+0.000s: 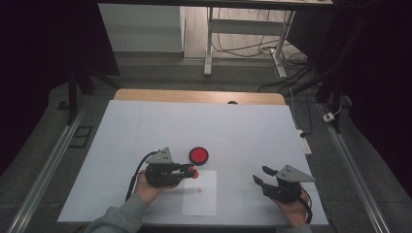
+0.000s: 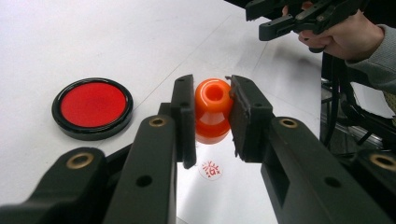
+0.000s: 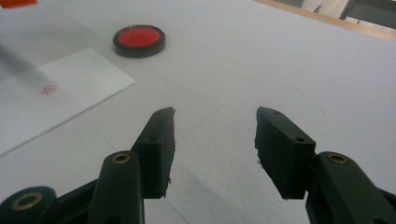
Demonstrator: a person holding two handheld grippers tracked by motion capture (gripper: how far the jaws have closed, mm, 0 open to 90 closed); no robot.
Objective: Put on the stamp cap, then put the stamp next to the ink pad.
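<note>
The left gripper [image 2: 212, 112] pinches an orange stamp [image 2: 213, 109] above white paper [image 1: 200, 194], its base hidden; the red ink pad [image 1: 198, 155] sits at one o'clock. The right gripper [image 3: 215, 149] stands spread, empty.

An orange, glossy stamp [image 2: 212, 109] with a hollow top stands upright – raised above a sheet of paper [image 1: 200, 201] bearing a red print [image 2: 210, 170].

The left gripper [image 1: 190, 171] is clamped tight in a still hand, while the right gripper [image 1: 261, 175] stands parted and empty.
</note>
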